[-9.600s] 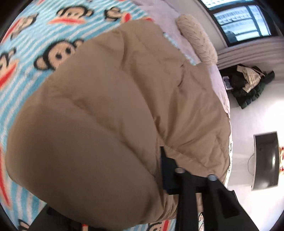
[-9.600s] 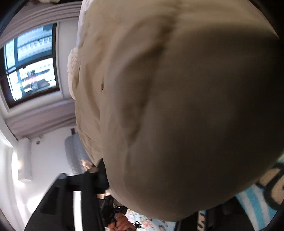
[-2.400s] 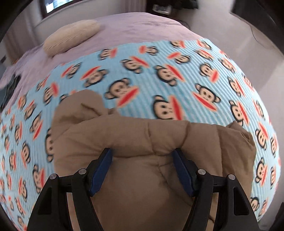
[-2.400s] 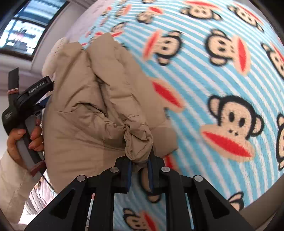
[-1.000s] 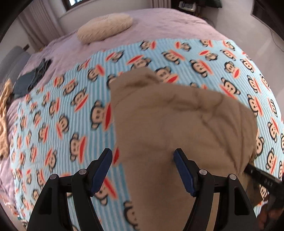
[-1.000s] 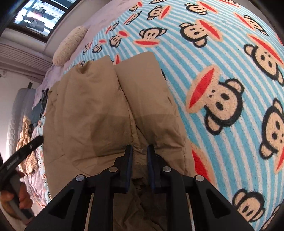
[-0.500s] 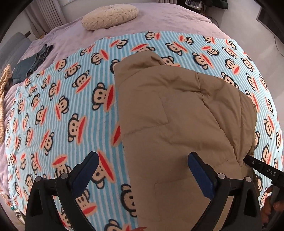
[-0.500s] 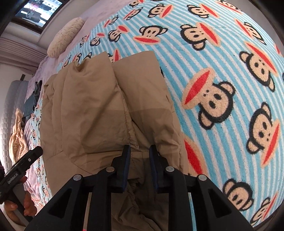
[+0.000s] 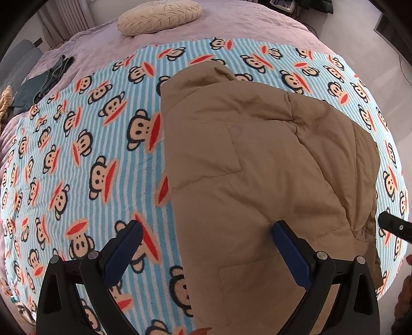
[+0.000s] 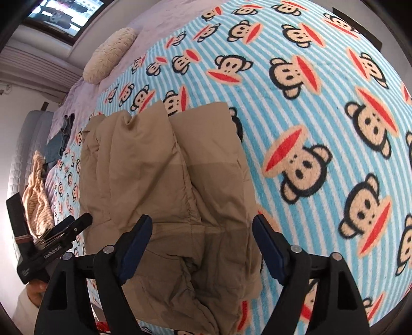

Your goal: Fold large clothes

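The tan quilted puffer jacket (image 9: 260,165) is seen folded into a thick oblong near the bed's foot edge, on the blue-striped monkey-print blanket (image 9: 85,154); little folding seems left. Left tongs (image 9: 206,255) are spread and empty; right tongs (image 10: 200,247) are opening, pads off the fabric. Under-layers are hidden.

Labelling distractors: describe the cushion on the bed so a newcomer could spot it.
Start at the monkey-print blanket covering the bed. Beyond its far edge, on the plain lilac bedspread, lies the cushion: round, cream, pleated, the only pale puffy thing there, unlike the dark clothes nearby.
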{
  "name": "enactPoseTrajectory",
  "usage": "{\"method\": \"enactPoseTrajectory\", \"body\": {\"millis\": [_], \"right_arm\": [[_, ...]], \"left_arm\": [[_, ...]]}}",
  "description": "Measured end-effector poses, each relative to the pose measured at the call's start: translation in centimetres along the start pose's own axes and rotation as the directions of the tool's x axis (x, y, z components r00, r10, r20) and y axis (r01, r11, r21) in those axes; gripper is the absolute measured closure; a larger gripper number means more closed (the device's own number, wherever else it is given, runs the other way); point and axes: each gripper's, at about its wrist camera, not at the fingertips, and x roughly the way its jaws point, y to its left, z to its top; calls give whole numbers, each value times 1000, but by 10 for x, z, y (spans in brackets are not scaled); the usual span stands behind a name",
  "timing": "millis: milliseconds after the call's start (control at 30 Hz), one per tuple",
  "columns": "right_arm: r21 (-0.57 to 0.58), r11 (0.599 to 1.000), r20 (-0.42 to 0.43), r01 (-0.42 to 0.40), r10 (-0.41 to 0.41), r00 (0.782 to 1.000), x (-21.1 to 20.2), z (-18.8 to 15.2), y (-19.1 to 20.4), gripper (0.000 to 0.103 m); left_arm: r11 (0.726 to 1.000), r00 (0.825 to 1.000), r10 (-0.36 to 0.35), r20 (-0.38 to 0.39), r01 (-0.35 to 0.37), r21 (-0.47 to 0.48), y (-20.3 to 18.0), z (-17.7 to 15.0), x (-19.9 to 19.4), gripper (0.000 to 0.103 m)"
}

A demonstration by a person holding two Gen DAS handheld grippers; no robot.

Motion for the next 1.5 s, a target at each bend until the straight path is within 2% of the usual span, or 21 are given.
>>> {"method": "enactPoseTrajectory", "body": {"millis": [67,133,200,233,300,367,433,500,600,633,667,867,967,1000,1067,1133,1167,1200,1300,1367,1500], "right_arm": [[-28,1000,-25,-11,10,1000,3,2,-2,20],[-42,999,-53,-21,19,998,9,2,-5,13],[-47,998,-65,-38,35,997,12,1,-7,0],[-48,998,-64,-52,49,997,13,1,-9,0],[-44,996,-61,-75,72,996,13,1,-12,0],[-37,993,-70,-111,108,992,14,2,-16,0],[-29,989,-93,-145,142,985,18,4,-21,0],[-24,985,-121,-171,167,979,25,9,-24,0],[-9,976,-173,-219,214,961,42,17,-29,0],[-5,971,-192,-238,232,953,50,19,-30,0],[0,968,-207,-250,245,947,57,22,-31,0],[73,938,-258,-340,347,902,102,37,-34,0],[118,927,-246,-356,375,894,112,42,-33,0],[132,928,-247,-349,372,895,113,42,-32,0],[157,929,-251,-336,366,896,114,41,-30,1],[185,923,-256,-338,378,890,113,41,-31,9],[205,914,-254,-351,396,883,112,41,-32,21],[222,901,-248,-373,422,872,110,41,-31,33],[210,886,-223,-413,454,862,98,40,-23,48],[202,876,-204,-437,474,856,90,38,-13,53],[175,862,-166,-476,502,848,80,37,19,53]], "left_arm": [[1000,1000,-4,0,4,-3,0,-1,1,2],[1000,1000,-13,-1,13,-5,1,-1,2,2],[1000,1000,-28,-2,28,-6,2,-2,2,2],[999,999,-46,-2,46,-7,4,-2,2,2],[994,994,-111,-7,111,-23,13,-1,2,2],[978,979,-201,-22,199,-66,25,-1,4,2],[948,951,-304,-49,297,-115,40,0,13,2],[925,930,-359,-79,344,-159,52,-1,27,2],[849,859,-501,-109,462,-255,63,-3,50,2],[807,819,-563,-113,516,-286,64,-3,59,2],[785,796,-595,-115,544,-296,63,-4,64,2],[744,751,-648,-127,588,-318,52,0,95,0],[709,724,-679,-126,601,-370,50,-3,108,0],[701,720,-683,-123,600,-386,48,-3,111,0],[712,736,-668,-108,590,-380,40,-3,104,2],[726,749,-655,-97,589,-355,33,-4,94,10],[729,752,-653,-90,591,-345,32,-3,87,16],[728,751,-654,-85,595,-342,32,-3,82,21],[720,746,-663,-66,611,-328,32,0,71,28],[718,742,-668,-51,626,-304,32,3,60,28],[699,722,-692,-24,660,-275,52,13,43,28]]}}
